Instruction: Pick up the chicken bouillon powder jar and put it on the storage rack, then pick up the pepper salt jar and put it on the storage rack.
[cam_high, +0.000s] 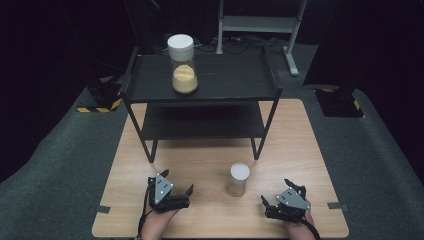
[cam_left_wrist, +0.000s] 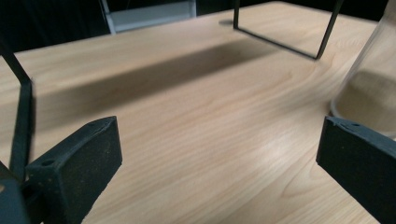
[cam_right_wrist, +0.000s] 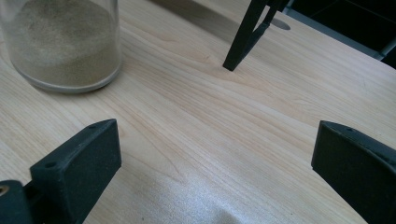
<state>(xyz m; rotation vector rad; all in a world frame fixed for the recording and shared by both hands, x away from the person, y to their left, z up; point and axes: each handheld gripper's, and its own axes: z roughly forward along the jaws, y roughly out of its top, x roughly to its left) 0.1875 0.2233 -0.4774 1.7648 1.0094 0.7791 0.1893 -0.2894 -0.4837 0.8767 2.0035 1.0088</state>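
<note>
left gripper (cam_high: 181, 192): jaws wide apart, pointing 2 o'clock, low | right gripper (cam_high: 276, 194): jaws wide apart, pointing 10 o'clock | both hands enter from 6 o'clock

**Two grippers flank a small jar on a wooden table**

A small jar (cam_high: 239, 179) stands between the left gripper (cam_high: 176, 189) and right gripper (cam_high: 274, 196), both jaws spread and empty. Farther off, a white-lidded tall jar (cam_high: 183, 64) of yellow grains tops a black shelf rack (cam_high: 235, 77).
</note>
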